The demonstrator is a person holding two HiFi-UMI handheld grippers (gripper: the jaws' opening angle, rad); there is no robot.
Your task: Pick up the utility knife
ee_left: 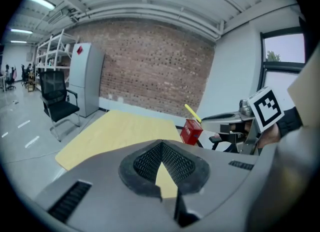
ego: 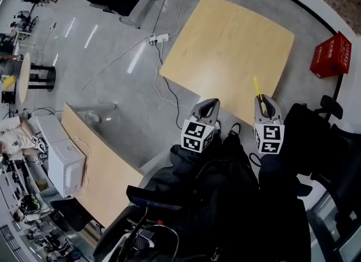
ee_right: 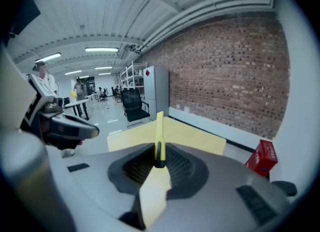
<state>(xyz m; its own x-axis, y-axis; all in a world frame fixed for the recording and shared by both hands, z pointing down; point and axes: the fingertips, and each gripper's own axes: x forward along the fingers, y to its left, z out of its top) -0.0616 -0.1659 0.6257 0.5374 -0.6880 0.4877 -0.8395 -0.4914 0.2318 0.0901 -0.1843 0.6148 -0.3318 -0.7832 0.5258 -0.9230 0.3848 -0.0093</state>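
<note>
Checking leftmost first, the left gripper [ego: 208, 104] hangs at the near edge of the table [ego: 231, 46]. Its own view shows the pads meeting at the tips with nothing between them, only tabletop visible through the gap behind. To its right, also at the table's near edge, the right gripper [ego: 263, 100] is clamped on the utility knife [ego: 256, 86]. The knife is yellow, stands out past the tips and is held off the tabletop. Its lower end is buried between the pads, and the blade cannot be made out. A brick wall [ee_right: 235, 71] beyond the table shows only in the gripper views. A red crate [ego: 331, 55] sits off the table's right side.
</note>
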